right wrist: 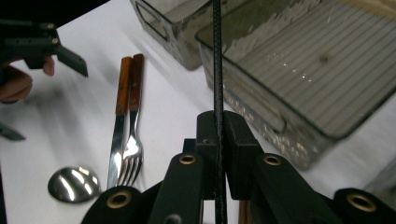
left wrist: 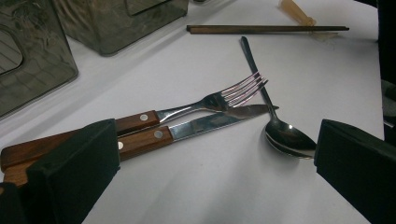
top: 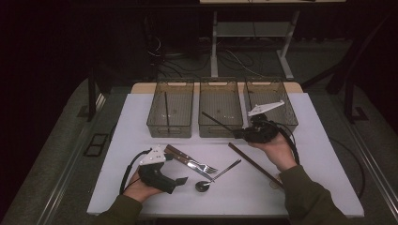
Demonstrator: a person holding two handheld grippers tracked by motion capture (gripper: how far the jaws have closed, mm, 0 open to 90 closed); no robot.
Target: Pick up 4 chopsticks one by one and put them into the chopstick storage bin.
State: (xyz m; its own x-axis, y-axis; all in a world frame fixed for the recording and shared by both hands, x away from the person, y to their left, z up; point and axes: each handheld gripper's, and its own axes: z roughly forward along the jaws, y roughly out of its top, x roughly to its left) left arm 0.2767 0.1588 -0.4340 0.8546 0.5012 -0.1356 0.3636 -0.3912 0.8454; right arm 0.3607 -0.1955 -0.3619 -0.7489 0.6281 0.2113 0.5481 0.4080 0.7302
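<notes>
Now black chopstick (right wrist: 216, 70) pinched between right tongs (right wrist: 218, 135) — above middle bin (right wrist: 299, 70).

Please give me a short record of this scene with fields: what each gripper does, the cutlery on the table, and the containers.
right gripper: shut on a thin black chopstick, near the middle bin
left gripper: open, holding nothing
cutlery on table: fork and knife with wooden handles, side by side; spoon; brown chopsticks
containers: three clear bins in a row; left bin holds one black chopstick

Fork (top: 201, 163) beside knife (top: 185, 161) — spoon (top: 217, 176) right, bins (top: 220, 112) behind.
</notes>
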